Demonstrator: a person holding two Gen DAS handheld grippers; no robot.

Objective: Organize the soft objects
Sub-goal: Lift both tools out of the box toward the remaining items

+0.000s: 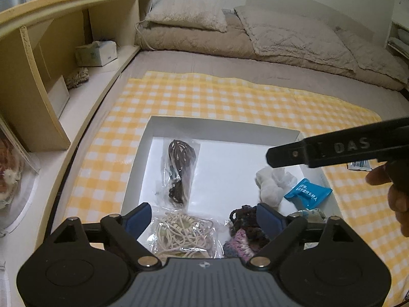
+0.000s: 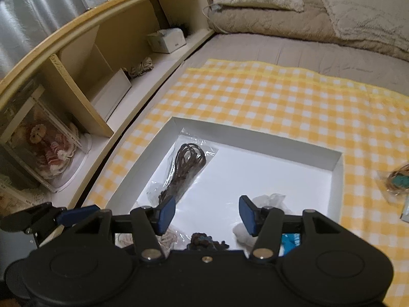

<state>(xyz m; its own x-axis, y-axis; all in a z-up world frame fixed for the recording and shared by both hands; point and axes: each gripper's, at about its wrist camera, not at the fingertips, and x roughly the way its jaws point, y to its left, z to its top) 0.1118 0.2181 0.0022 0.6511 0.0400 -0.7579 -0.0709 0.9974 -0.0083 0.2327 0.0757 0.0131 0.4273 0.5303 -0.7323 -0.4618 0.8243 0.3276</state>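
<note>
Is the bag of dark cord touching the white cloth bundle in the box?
Apart. The left wrist view shows bare white box floor between the bag of dark cord and the white cloth bundle.

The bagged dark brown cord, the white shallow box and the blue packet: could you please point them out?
bagged dark brown cord (image 1: 180,168), left wrist view, coil's middle
white shallow box (image 2: 255,134), right wrist view, far wall
blue packet (image 1: 308,192), left wrist view, printed face
</note>
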